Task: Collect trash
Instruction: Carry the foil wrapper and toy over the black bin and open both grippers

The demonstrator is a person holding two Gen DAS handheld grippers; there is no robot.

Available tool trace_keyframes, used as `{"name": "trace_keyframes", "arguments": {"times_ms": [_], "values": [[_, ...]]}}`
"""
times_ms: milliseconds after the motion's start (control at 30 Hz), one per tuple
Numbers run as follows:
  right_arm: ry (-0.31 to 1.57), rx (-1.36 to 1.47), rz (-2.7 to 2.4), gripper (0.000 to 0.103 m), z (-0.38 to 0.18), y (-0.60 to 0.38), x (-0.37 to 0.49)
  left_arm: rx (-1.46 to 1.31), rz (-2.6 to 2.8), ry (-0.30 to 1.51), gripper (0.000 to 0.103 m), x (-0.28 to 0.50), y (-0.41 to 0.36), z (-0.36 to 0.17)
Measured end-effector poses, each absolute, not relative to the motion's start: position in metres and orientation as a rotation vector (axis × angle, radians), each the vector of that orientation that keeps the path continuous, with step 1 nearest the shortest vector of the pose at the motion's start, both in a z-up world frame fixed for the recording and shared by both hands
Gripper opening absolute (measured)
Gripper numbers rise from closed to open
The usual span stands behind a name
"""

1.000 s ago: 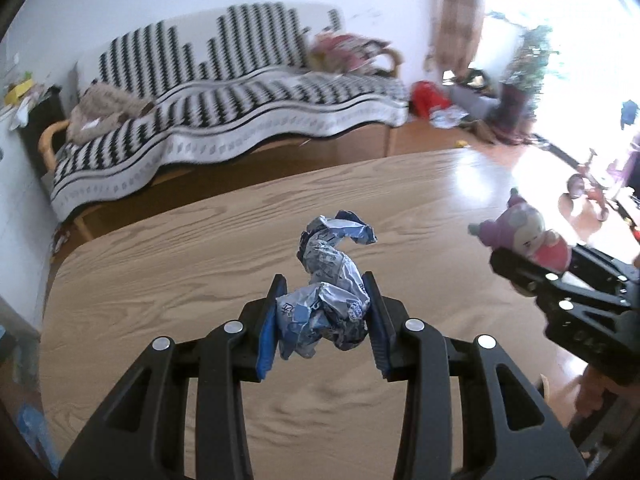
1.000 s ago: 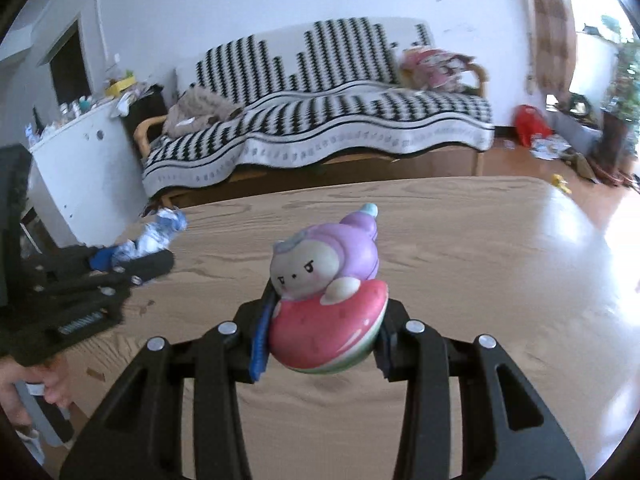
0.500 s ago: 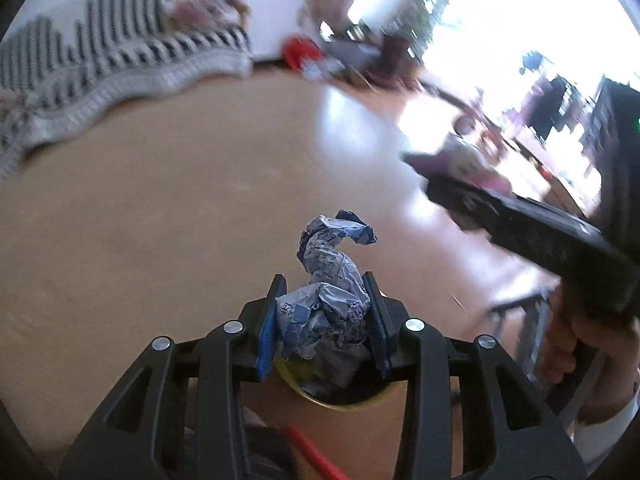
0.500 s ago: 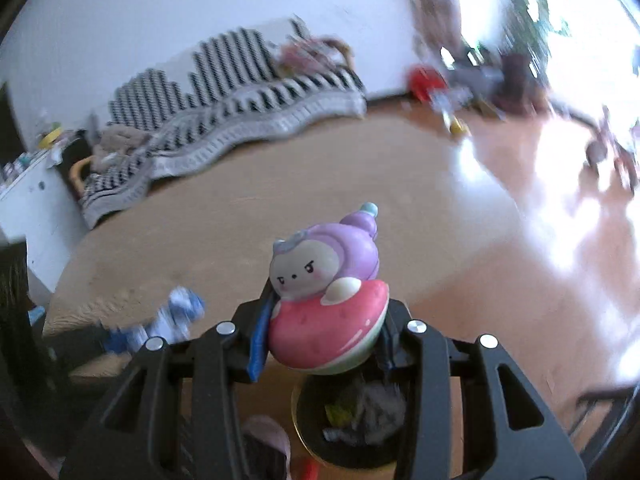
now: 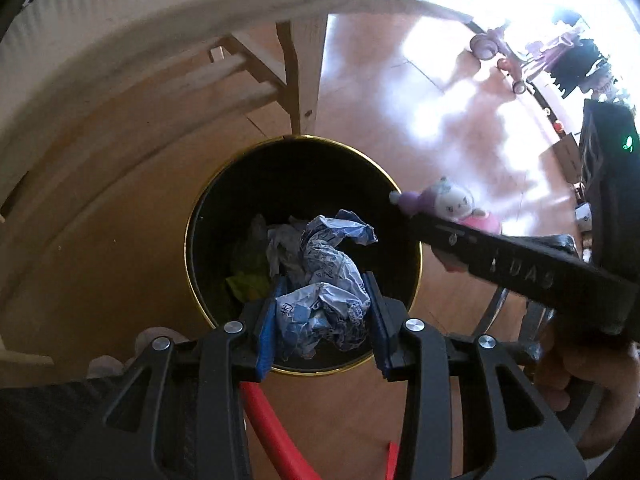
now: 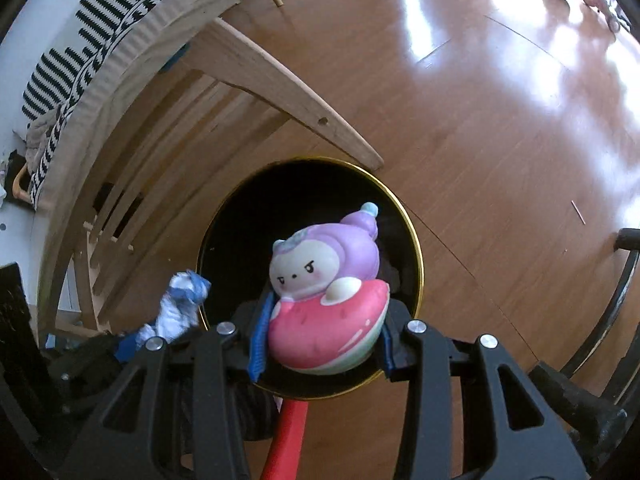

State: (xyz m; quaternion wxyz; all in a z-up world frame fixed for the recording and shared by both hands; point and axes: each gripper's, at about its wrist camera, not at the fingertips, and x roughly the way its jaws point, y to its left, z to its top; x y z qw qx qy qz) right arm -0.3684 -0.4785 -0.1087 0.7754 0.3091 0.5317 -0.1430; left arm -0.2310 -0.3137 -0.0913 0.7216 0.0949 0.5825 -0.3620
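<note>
Looking down along my left gripper (image 5: pixel 323 320), I see its blue-padded fingers pinching one crumpled blue-and-white wrapper (image 5: pixel 324 280), held directly over the mouth of a single round black bin (image 5: pixel 414 240) with a gold rim. Inside the bin lie a few pieces of rubbish: pale crumpled paper (image 5: pixel 280 248) and something yellow-green (image 5: pixel 248 284), though the dark interior hides how many there are. My right gripper (image 6: pixel 320 344) is clamped on one squishy toy (image 6: pixel 324 292), a purple and cream character sitting on a pink base, and it hangs over the same bin (image 6: pixel 416 256) from the other side. In the left view that toy (image 5: pixel 452 204) and the long black body of the right gripper cross the bin's right rim, so the two tools sit close together above the opening; in the right view the wrapper (image 6: pixel 180 304) shows at the bin's left edge. Around the bin is glossy wooden floor (image 6: pixel 480 120), with a pale wooden table leg (image 6: pixel 288 92) standing just behind it and the table's rounded edge (image 5: pixel 120 28) arching overhead. A red strip (image 5: pixel 272 432) lies on the floor just beside the bin's near rim. A black curved metal frame (image 6: pixel 616 300) stands off to the right, and a black-and-white striped sofa cover (image 6: pixel 80 40) shows beyond the table.
</note>
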Motion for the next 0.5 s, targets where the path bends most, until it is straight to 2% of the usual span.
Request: {"name": "trace_keyframes", "arguments": {"times_ms": [500], "values": [[1.170, 0.661, -0.306, 0.042, -0.105, -0.475, -0.336, 0.231, -0.843, 1.265, 0.038, -0.245, -0.317, -0.089]]}}
